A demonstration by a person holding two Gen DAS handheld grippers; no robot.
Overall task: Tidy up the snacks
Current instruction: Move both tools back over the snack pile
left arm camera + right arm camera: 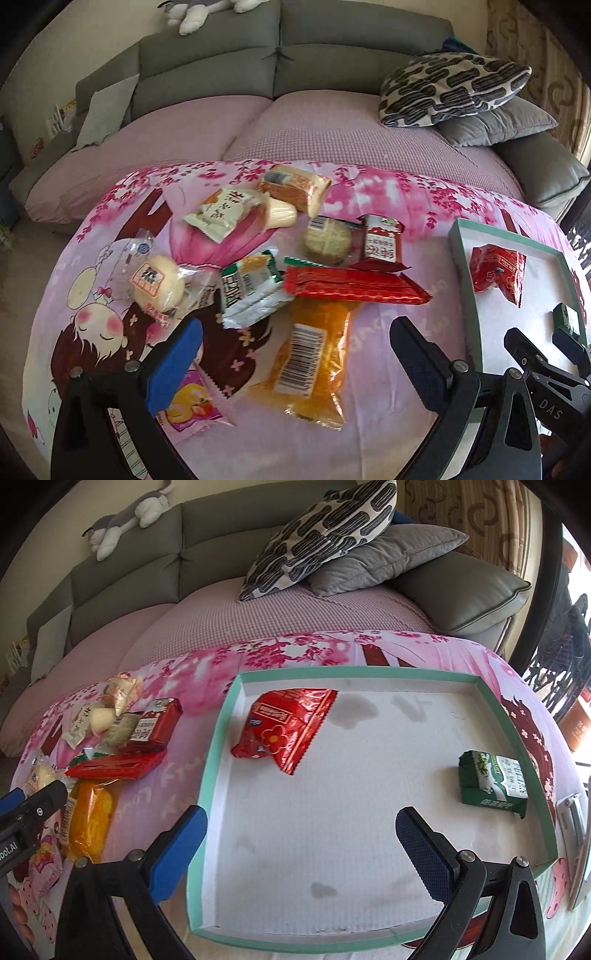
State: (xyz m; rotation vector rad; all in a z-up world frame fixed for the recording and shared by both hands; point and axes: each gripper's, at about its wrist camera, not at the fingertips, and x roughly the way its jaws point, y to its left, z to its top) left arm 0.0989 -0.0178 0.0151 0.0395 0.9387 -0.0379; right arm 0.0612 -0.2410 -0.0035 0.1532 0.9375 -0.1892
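Both my grippers, left (295, 354) & right (301, 843), gape unladen; only the right cam shows the tray's (207, 771) whole floor w/ green pack (493, 784) by its right edge.

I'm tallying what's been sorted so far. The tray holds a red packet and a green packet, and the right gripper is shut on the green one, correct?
Not quite. The tray does hold the red packet and the green packet, but the right gripper is open and empty; the green packet lies apart from its fingers. The right wrist view shows this.
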